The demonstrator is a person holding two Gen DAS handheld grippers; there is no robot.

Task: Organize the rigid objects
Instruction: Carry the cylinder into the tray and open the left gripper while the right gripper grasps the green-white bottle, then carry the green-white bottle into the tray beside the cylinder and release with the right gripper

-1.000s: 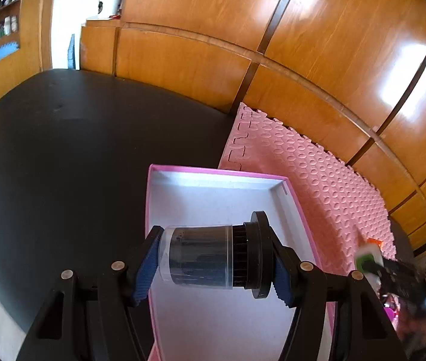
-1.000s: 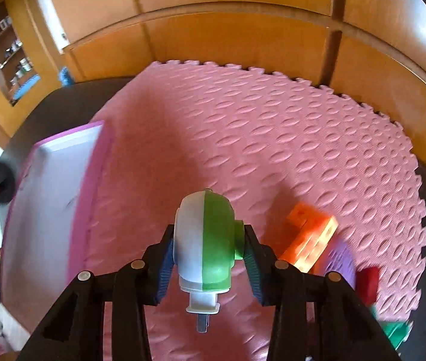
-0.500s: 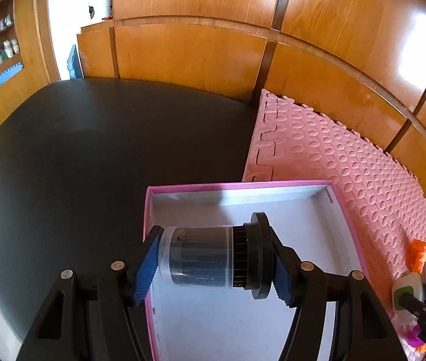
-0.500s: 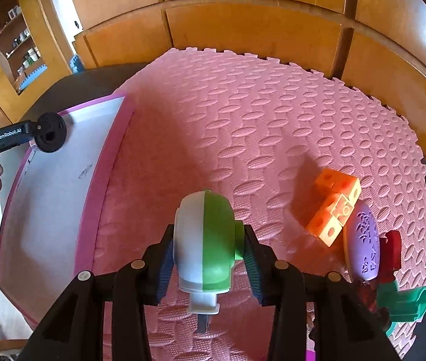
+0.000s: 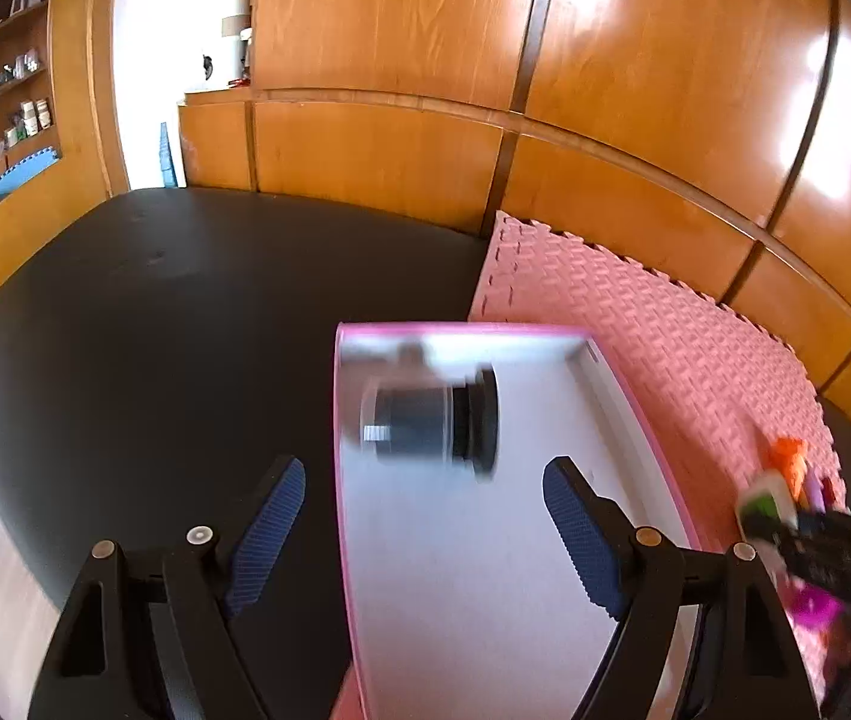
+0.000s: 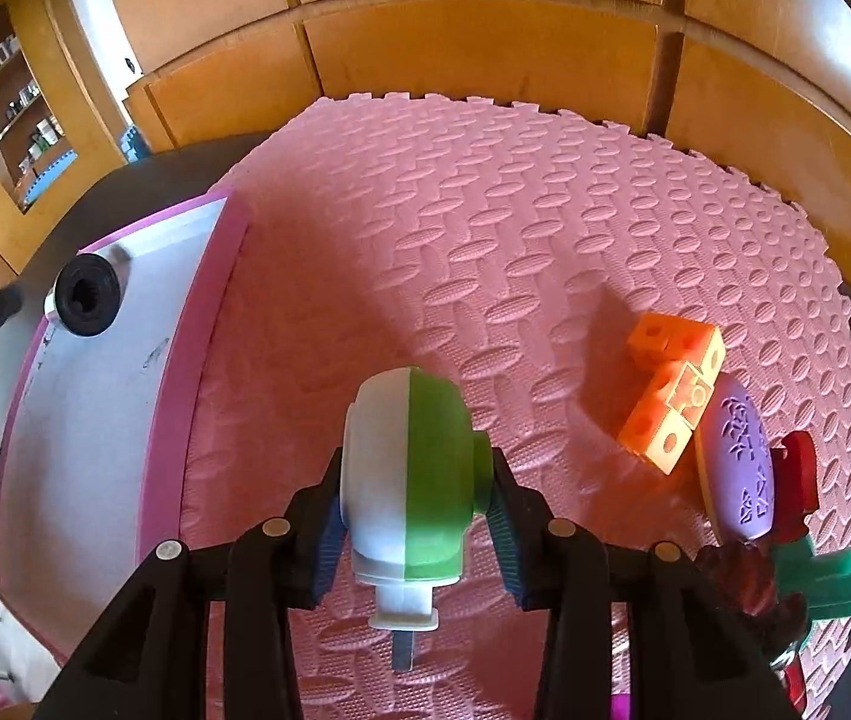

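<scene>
My left gripper [image 5: 424,501] is open and empty over the near left rim of the pink-rimmed white tray [image 5: 629,396]. A clear jar with a black ribbed lid [image 5: 431,423] lies blurred on its side in the tray's far part; it also shows in the right wrist view [image 6: 86,294]. My right gripper [image 6: 416,516] is shut on a white and green rounded gadget [image 6: 407,480], held above the pink foam mat [image 6: 485,240] to the right of the tray [image 6: 185,372].
Orange cubes [image 6: 671,396], a purple oval piece [image 6: 737,456], a red piece [image 6: 794,474] and a green piece [image 6: 833,576] lie on the mat's right side. A black table [image 5: 155,330] lies left of the tray. Wooden wall panels [image 5: 425,150] stand behind.
My left gripper has opened and let go of the jar, which now lies in the tray. My right gripper still holds the gadget and has drawn back slightly.
</scene>
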